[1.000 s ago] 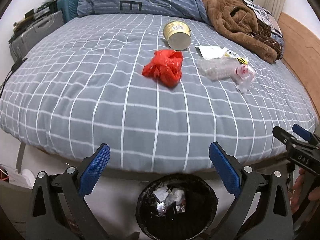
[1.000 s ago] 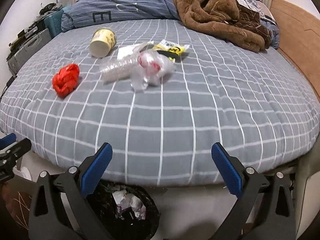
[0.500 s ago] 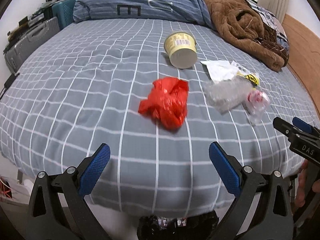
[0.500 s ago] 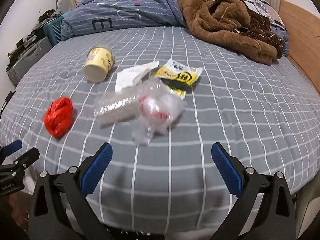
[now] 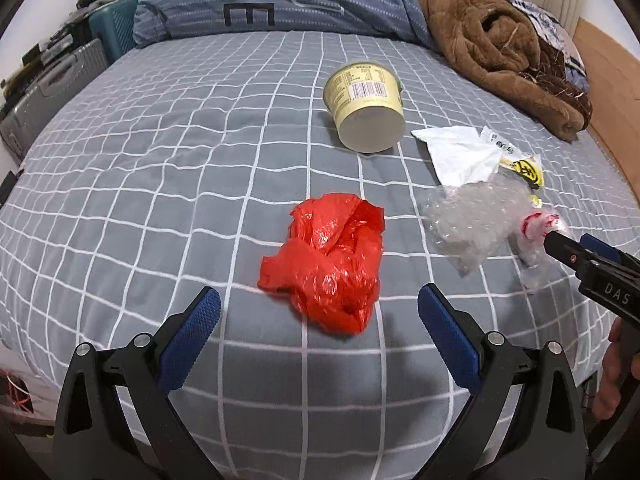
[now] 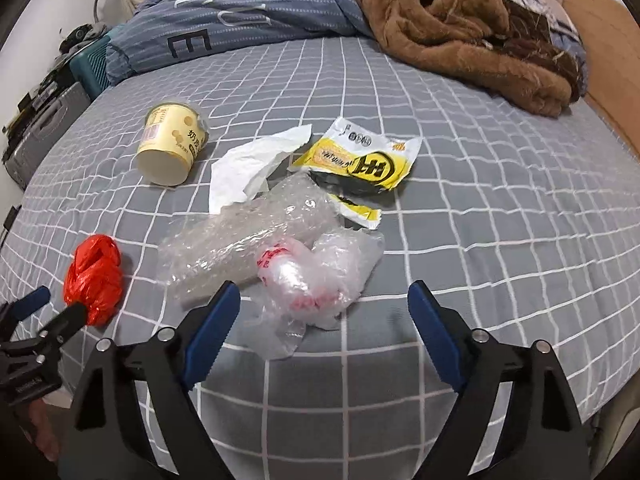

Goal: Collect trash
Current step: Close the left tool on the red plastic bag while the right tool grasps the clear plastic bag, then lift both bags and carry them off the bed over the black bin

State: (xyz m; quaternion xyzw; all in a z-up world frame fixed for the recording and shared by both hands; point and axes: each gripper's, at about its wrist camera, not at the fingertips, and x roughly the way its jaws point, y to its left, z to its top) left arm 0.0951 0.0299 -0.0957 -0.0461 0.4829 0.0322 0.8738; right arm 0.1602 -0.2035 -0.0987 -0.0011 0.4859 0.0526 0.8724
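Note:
A crumpled red plastic bag (image 5: 326,268) lies on the grey checked bed (image 5: 160,184), just ahead of my open, empty left gripper (image 5: 318,320). It also shows in the right wrist view (image 6: 94,278). A clear bag with red print (image 6: 312,276) lies between the fingers of my open, empty right gripper (image 6: 322,312). Beside it lie bubble wrap (image 6: 244,240), a white tissue (image 6: 252,168), a yellow wrapper (image 6: 364,162) and a tipped yellow cup (image 6: 172,144). The cup (image 5: 366,106) and bubble wrap (image 5: 472,216) also show in the left wrist view.
A brown fleece blanket (image 6: 460,24) and a blue striped duvet (image 5: 280,0) are heaped at the far end of the bed. Suitcases (image 5: 48,88) stand off the left edge. A wooden panel (image 6: 608,60) runs along the right side.
Both grippers moved forward from the bed's edge over the mattress. The black bin below has dropped out of view. The red bag and the clear bag are now close to the fingers.

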